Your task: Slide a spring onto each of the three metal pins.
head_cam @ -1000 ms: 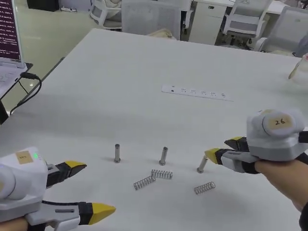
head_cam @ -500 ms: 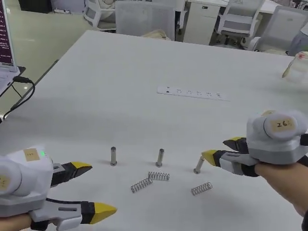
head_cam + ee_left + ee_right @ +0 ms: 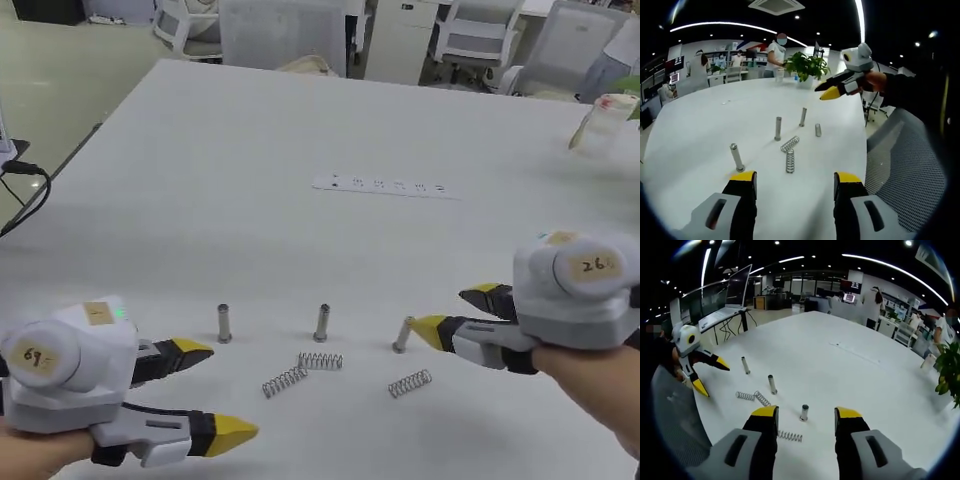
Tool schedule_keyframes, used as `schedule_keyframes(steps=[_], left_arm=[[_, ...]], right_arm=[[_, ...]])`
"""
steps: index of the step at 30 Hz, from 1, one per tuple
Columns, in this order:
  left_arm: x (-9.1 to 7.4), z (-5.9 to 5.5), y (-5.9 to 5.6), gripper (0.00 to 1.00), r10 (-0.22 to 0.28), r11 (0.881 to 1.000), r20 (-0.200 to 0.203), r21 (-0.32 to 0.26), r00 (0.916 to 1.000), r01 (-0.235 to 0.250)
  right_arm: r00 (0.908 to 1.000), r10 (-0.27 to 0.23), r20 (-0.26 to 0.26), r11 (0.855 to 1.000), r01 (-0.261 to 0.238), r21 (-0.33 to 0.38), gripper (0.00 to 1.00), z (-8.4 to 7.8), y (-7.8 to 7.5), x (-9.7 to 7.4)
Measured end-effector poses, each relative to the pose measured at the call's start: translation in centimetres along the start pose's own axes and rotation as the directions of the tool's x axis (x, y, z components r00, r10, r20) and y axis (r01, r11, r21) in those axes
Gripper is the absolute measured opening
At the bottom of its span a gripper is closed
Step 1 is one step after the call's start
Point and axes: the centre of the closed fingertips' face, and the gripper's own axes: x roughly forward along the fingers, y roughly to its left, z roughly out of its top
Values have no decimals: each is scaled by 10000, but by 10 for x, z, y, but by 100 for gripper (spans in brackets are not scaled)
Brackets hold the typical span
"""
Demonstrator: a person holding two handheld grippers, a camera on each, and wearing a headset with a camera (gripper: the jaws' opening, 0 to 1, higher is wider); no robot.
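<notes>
Three short metal pins stand upright in a row on the white table: left pin (image 3: 223, 323), middle pin (image 3: 321, 322), right pin (image 3: 402, 334). Three loose springs lie just in front of them: one (image 3: 285, 380), a second (image 3: 321, 360), a third (image 3: 410, 383). My left gripper (image 3: 215, 390) hovers open at the near left, short of the left pin (image 3: 736, 156). Also open, my right gripper (image 3: 455, 312) has its lower yellow tip close beside the right pin (image 3: 804, 412), which stands between its jaws in the right gripper view. Neither holds anything.
A white power strip (image 3: 375, 186) lies farther back on the table (image 3: 250, 160). A plastic bottle (image 3: 598, 125) stands at the far right edge. Office chairs (image 3: 280, 35) line the far side. A potted plant (image 3: 807, 67) and people are in the background.
The head camera has shifted, moving the scene left. My left gripper has moved forward, closer to the left pin. My right gripper's lower tip has dropped slightly beside the right pin.
</notes>
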Motion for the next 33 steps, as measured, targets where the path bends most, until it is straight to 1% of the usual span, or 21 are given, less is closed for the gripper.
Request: schedule_keyframes(steps=[6, 8, 14, 16, 19, 22, 27, 33], left_arm=[[6, -1, 0, 56, -97, 9999, -31, -132, 9999, 97], [8, -1, 0, 56, -135, 9998, -26, -177, 9999, 134], [13, -4, 1, 54, -221, 9995, -81, -239, 9997, 219], [15, -5, 2, 54, -252, 9995, -125, -209, 9996, 250], [18, -7, 2, 53, -327, 9993, -166, -179, 9993, 324], [21, -5, 1, 51, -393, 9992, -204, -71, 9990, 392], [28, -6, 2, 50, -514, 9987, -323, 23, 9982, 515], [35, -5, 4, 47, -526, 9986, -356, -12, 9980, 525]], right_arm=[[9998, 184, 127, 9998, -184, -16, 48, -7, 5, -4], [9992, 344, 184, 9994, -344, -45, 51, -11, 9, -6], [9976, 611, 323, 9981, -609, -84, 53, -21, 16, -10], [9973, 670, 292, 9977, -669, -53, 55, -25, 17, -11], [9972, 704, 241, 9975, -704, 3, 56, -32, 19, -14], [9970, 714, 294, 9974, -717, 93, 57, -36, 19, -18], [9973, 673, 280, 9974, -679, 233, 57, -43, 18, -24], [9974, 587, 411, 9978, -599, 301, 58, -44, 17, -32]])
